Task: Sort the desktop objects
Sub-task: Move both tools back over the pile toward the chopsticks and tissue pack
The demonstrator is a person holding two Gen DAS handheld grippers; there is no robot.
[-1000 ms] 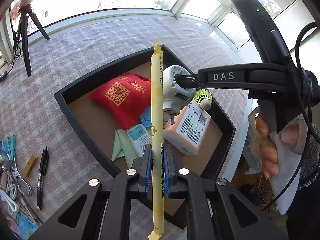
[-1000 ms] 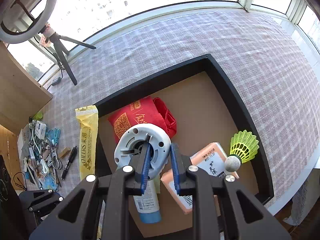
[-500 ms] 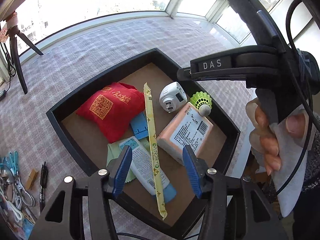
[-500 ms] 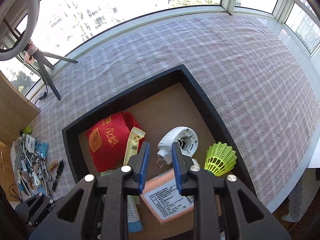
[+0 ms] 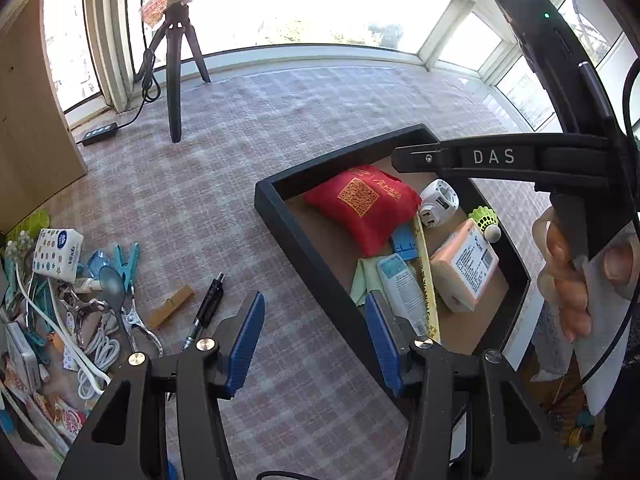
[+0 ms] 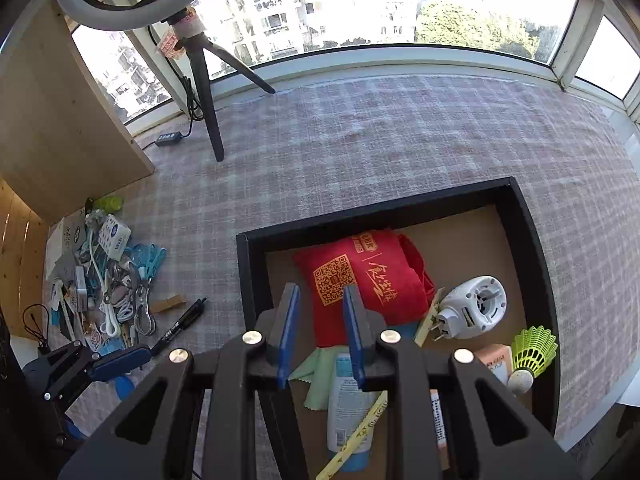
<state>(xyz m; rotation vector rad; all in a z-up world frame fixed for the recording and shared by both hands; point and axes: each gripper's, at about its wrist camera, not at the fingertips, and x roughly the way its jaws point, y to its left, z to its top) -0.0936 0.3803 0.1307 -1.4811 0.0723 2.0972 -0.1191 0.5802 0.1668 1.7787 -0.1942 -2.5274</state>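
Black tray, red pouch, neon-green shuttlecock — pink-checked tablecloth.

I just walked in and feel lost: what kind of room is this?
Probably a sunlit home balcony room, high up. Curved windows look onto apartment blocks, a checked cloth covers the surface, and household odds and ends fill a black tray.

Black tray w/ red pouch, yellow stick pack inside.
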